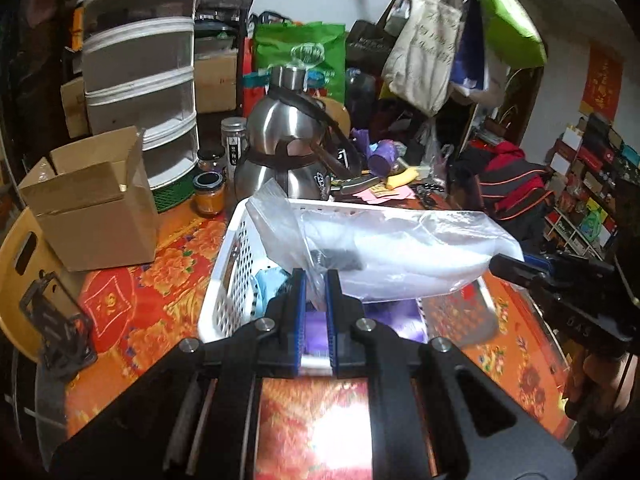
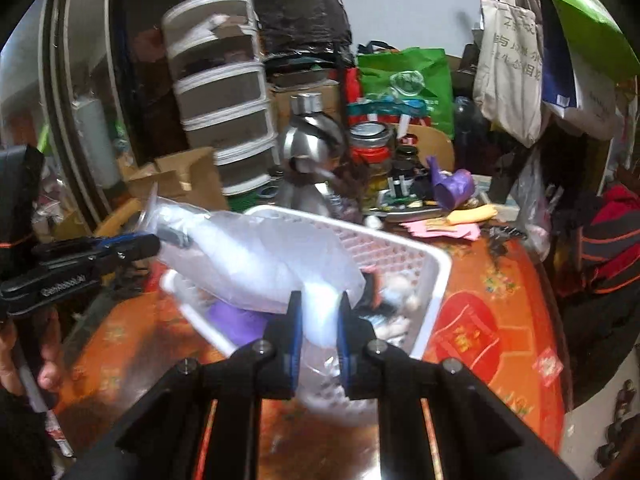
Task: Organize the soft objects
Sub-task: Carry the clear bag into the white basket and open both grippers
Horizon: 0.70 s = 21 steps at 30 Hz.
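Observation:
A clear plastic bag (image 1: 400, 248) with white soft filling hangs over a white perforated basket (image 1: 224, 280) on the red-orange tablecloth. My left gripper (image 1: 316, 280) is shut on one end of the bag. My right gripper (image 2: 319, 308) is shut on the other end of the bag (image 2: 256, 264), above the basket (image 2: 432, 280). The right gripper also shows at the right of the left wrist view (image 1: 504, 266), and the left gripper at the left of the right wrist view (image 2: 152, 244). Purple and blue soft items (image 1: 392, 316) lie inside the basket.
An open cardboard box (image 1: 92, 200) stands left of the basket. A steel kettle (image 1: 288, 148), jars (image 1: 208, 194) and a white tiered organizer (image 1: 140, 80) stand behind it. Purple cloth and yellow and pink items (image 1: 392, 176) lie at the back right. Bags hang above.

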Each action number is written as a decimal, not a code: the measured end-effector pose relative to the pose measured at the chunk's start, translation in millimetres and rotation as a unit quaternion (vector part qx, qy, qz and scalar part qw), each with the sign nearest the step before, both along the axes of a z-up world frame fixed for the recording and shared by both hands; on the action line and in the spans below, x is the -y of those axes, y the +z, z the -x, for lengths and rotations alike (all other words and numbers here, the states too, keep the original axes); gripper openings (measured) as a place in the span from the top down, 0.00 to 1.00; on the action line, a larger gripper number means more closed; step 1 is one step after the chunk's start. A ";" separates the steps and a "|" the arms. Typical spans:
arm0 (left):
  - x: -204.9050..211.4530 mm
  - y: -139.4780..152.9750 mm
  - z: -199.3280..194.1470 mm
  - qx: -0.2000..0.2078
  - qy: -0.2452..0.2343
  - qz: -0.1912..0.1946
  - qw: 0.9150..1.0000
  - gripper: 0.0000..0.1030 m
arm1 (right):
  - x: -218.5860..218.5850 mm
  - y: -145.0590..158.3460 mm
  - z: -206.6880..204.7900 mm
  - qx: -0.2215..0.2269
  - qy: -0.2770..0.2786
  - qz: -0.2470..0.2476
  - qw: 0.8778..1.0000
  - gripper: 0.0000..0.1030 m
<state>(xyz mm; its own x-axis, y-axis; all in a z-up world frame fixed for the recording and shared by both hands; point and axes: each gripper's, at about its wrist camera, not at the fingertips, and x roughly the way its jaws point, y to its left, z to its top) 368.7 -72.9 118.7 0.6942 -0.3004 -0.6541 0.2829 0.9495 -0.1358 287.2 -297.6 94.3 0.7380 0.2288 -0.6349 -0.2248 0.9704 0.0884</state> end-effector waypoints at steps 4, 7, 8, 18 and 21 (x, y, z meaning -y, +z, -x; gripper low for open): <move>20.3 -16.8 -43.9 -0.026 0.010 -0.016 0.999 0.92 | 2.4 -11.4 -36.5 -0.017 -0.022 0.033 0.999 0.87; 31.2 -33.7 -69.2 -0.044 0.021 -0.025 0.998 0.92 | 4.1 -23.7 -55.7 -0.032 -0.036 0.038 0.998 0.87; 33.5 -40.4 -73.6 -0.048 0.022 -0.028 0.998 0.92 | 4.8 -28.4 -60.4 -0.035 -0.041 0.041 0.998 0.87; 48.8 -72.2 -103.5 -0.075 0.034 -0.055 0.995 0.91 | 5.8 -53.6 -89.8 -0.050 -0.059 0.061 0.995 0.87; 49.2 -78.5 -103.5 -0.075 0.034 -0.063 0.995 0.90 | 7.8 -56.2 -90.0 -0.054 -0.053 0.057 0.996 0.87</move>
<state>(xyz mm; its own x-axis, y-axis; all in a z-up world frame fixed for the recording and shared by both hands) 472.1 -122.1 40.2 0.6018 -0.1653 -0.7814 0.2028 0.9779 -0.0507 377.2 -305.3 38.1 0.6806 0.0750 -0.7288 -0.1164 0.9932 -0.0066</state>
